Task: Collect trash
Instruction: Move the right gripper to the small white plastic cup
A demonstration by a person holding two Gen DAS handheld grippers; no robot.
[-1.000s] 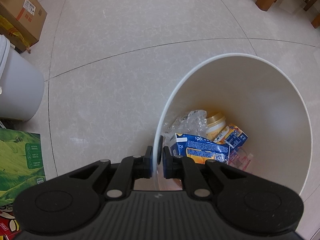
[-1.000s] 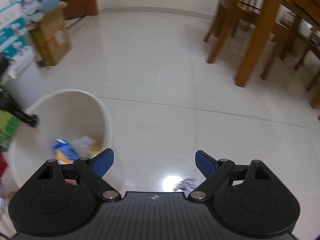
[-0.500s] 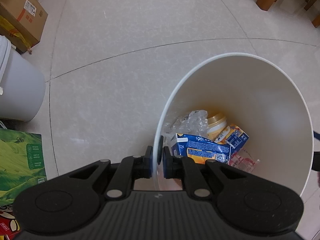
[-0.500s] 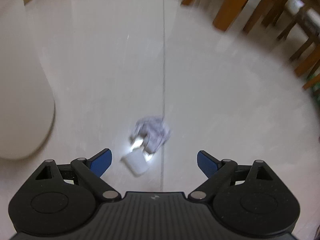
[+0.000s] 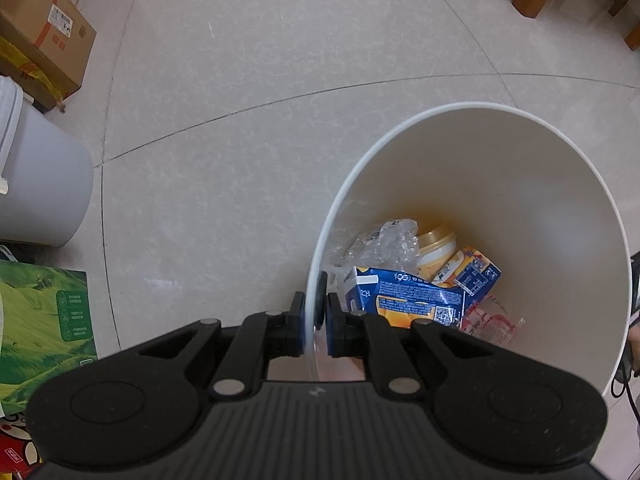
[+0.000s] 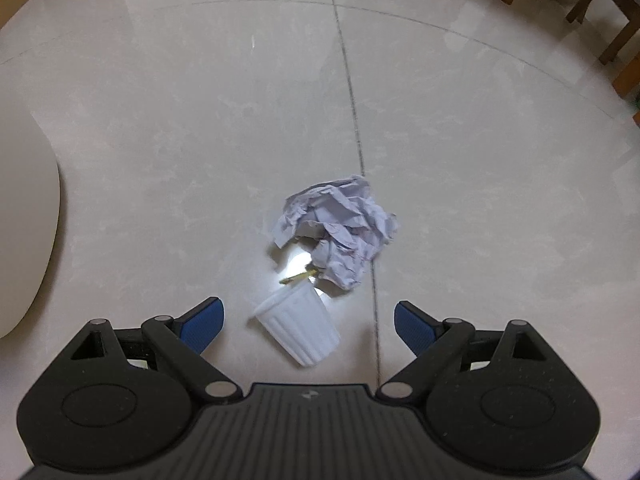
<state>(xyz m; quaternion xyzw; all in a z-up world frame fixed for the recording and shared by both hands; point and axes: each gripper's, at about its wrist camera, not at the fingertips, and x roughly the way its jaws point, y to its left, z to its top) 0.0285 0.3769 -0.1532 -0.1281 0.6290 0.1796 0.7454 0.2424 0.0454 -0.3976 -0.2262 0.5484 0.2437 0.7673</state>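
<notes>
In the left wrist view my left gripper (image 5: 316,312) is shut on the near rim of the white trash bin (image 5: 532,184), one pad inside and one outside. Inside the bin lie a blue and orange carton (image 5: 404,296), a yellow tub (image 5: 436,248), crumpled clear plastic (image 5: 384,244) and a pink wrapper (image 5: 488,320). In the right wrist view my right gripper (image 6: 308,320) stands open just above the tiled floor. A white ribbed cup (image 6: 300,330) lies on its side between the fingers, untouched. A crumpled paper ball (image 6: 340,228) sits just beyond the cup.
A grey bucket (image 5: 36,184), a cardboard box (image 5: 40,40) and a green carton (image 5: 40,328) stand left of the bin. Wooden chair and table legs (image 6: 600,4) line the far right. The bin's outer wall (image 6: 24,232) shows at the right wrist view's left edge.
My right gripper has dropped low toward the floor and tipped downward, bringing the cup and paper ball between and ahead of its fingers. The left gripper and bin have stayed still.
</notes>
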